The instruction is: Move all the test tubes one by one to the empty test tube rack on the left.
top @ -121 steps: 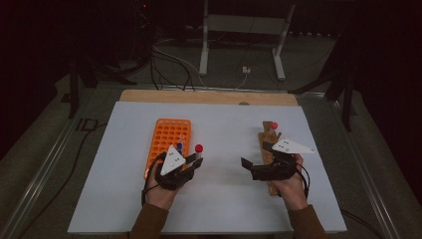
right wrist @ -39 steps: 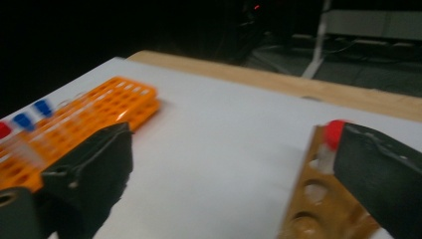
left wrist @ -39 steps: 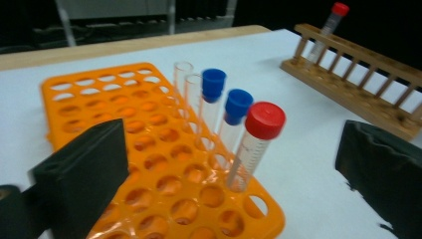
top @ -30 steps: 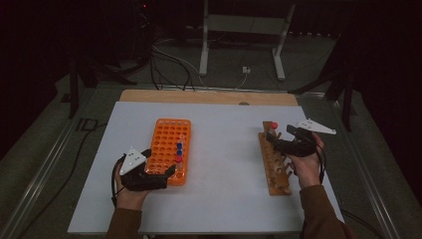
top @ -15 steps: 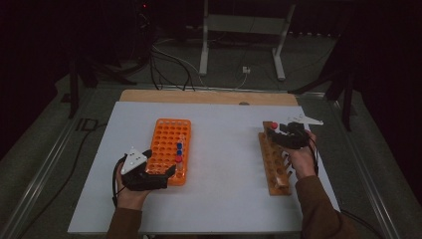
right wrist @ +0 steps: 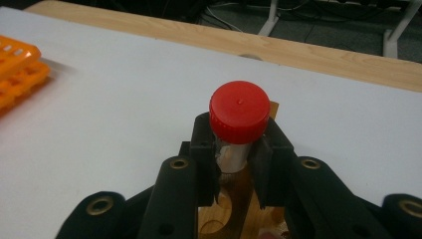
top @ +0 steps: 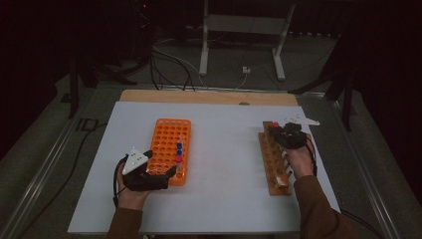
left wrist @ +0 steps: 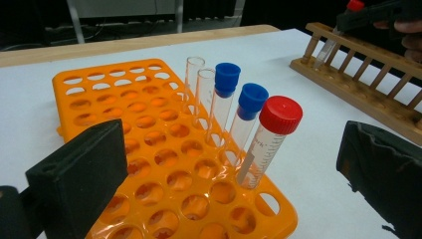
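Left tool [top: 166, 174]: held spread at the near end of the orange rack [top: 169, 149]; nothing is pinched, and its place is unchanged from a second ago.
Orange rack: three capped tubes [left wrist: 249, 134] and two open ones are seated along one edge.
Right tool [right wrist: 239, 149]: its jaws have just been closing and are now pinched on the red-capped tube [right wrist: 240, 113], just under the cap.
Red-capped tube: still seated at the far end of the wooden rack [top: 273, 162].
Meaning: the grasp is judged made; lifting toward the orange rack is likely next.
Tabletop [top: 229, 149]: white, bare between the racks.

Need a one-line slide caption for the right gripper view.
Right gripper closed on a red-capped tube above the wooden rack, white table behind.
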